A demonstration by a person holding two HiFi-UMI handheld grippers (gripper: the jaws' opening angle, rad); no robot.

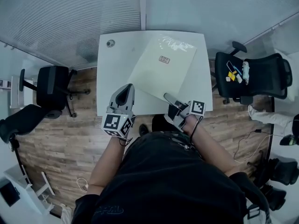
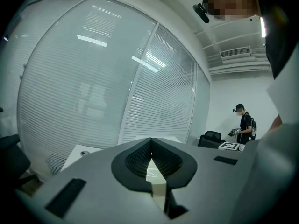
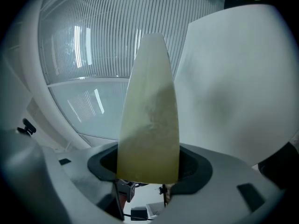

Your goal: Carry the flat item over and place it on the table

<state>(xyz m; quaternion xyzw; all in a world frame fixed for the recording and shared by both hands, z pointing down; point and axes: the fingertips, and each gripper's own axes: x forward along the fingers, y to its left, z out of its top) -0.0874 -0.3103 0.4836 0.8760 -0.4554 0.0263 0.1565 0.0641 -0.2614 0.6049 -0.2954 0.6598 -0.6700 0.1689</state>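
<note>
The room has a big frosted glass wall with thin blinds (image 1: 70, 17) on the far side and a brown wooden floor (image 1: 60, 143). One white desk with rounded corners (image 1: 117, 73) stands against the glass. There are two people: the person in a black shirt (image 1: 163, 181) who holds the tools, and one more person in dark clothes (image 2: 243, 127) standing far off. I can count three chairs: a black office chair (image 1: 52, 85) and a second black chair (image 1: 23, 120) on the left, and a third black chair (image 1: 261, 76) on the right. Dark shapes in the lower right corner are too unclear to name. One pale cream flat sheet (image 1: 159, 73) sits slanted over the desk. Its far end is near the glass and its near end is at the desk's front edge. I cannot tell if it rests flat on the top. There are two grey grippers, both at the near end of the sheet. The left gripper (image 1: 127, 90) has its jaws closed tight on the thin edge of the sheet, and its dark pads (image 2: 133, 160) meet on it. The right gripper (image 1: 169, 99) has its jaws wide apart, but the end of the sheet fills the gap and they hold it. One round grey cap (image 1: 110, 43) sits in the desk's far left corner. One small label (image 1: 164, 59) is on the sheet. A few small yellow and blue things (image 1: 232, 73) lie on the right chair.
</note>
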